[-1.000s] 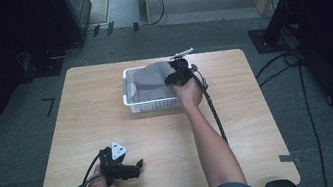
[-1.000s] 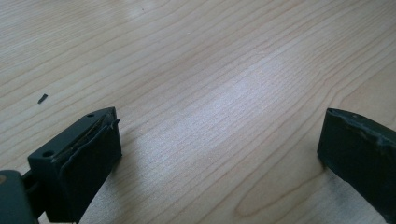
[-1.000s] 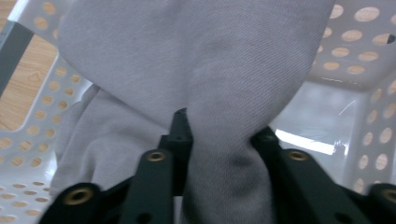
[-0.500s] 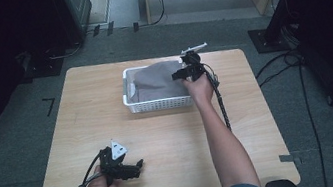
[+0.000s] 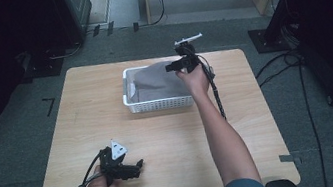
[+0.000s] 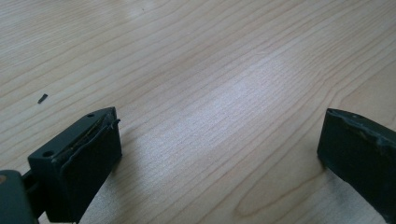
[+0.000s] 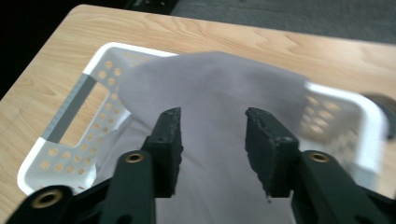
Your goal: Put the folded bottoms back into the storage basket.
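Grey cloth (image 5: 160, 82), a soft folded fabric, is seen lying in the white perforated plastic basket (image 5: 156, 105) at about twelve o'clock on the light wooden table (image 5: 106, 108), with part of it heaped up over the basket's far rim; its long axis appears to run from nine to three o'clock, along the basket's length. The right gripper (image 7: 212, 140), whose jaws have just been closing, is held narrowly parted over the cloth with nothing visibly pinched, so lifting the cloth out is judged barely begun. The left gripper (image 6: 219, 154) is kept wide apart and empty at seven o'clock.
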`<state>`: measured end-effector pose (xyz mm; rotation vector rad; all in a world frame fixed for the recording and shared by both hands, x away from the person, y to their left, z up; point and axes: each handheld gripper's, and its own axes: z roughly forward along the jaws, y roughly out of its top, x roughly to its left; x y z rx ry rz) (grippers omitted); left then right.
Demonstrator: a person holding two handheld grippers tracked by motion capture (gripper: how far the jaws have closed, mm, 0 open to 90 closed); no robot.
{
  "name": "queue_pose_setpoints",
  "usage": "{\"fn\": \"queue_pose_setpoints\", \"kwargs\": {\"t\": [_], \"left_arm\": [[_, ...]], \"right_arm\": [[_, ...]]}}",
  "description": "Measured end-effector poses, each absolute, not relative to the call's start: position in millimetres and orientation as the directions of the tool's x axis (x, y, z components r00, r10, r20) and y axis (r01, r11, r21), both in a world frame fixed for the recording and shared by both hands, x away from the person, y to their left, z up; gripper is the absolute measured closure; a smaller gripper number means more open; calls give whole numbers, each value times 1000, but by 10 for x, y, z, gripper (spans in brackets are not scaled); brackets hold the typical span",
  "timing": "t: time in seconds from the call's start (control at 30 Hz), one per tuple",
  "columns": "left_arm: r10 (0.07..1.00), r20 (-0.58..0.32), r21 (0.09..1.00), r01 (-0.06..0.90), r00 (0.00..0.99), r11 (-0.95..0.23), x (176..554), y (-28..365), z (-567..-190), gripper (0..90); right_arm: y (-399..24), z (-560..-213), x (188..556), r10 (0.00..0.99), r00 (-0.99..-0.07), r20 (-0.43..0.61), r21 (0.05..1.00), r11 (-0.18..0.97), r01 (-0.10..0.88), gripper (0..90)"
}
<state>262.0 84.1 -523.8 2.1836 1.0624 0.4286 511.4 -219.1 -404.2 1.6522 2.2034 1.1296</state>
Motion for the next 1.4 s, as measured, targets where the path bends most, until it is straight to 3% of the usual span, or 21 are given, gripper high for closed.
{"fn": "queue_pose_setpoints", "kwargs": {"t": [0.1, 0.2, 0.5, 0.7, 0.8, 1.07, 1.23, 1.4], "left_arm": [[787, 3, 686, 572, 617, -450, 2620, 844, -5235, 0], [787, 3, 686, 571, 617, -450, 2619, 843, -5237, 0], [784, 3, 688, 568, 621, -452, 2605, 843, -5239, 0], [783, 5, 686, 568, 622, -455, 2605, 844, -5238, 0], [783, 5, 686, 567, 622, -455, 2605, 844, -5238, 0], [783, 5, 686, 568, 622, -455, 2604, 844, -5237, 0], [783, 5, 686, 568, 622, -455, 2604, 844, -5237, 0], [783, 5, 686, 568, 622, -456, 2604, 844, -5237, 0]], "right_arm": [[-2056, -4083, 5178, 879, -399, 261, 666, 135, 734, 762], [-1985, -4172, 5278, 887, -391, 246, 683, 129, 719, 780], [-1886, -4501, 5400, 921, -339, 194, 645, 140, 752, 705], [-1943, -4709, 5462, 911, -315, 265, 599, 100, 794, 581], [-1902, -4745, 5471, 910, -335, 245, 610, 124, 783, 524], [-1843, -4861, 5478, 905, -376, 200, 609, 186, 771, 502], [-1872, -4869, 5494, 905, -358, 230, 598, 159, 786, 537], [-1896, -4815, 5500, 897, -352, 269, 589, 136, 797, 482]]}}
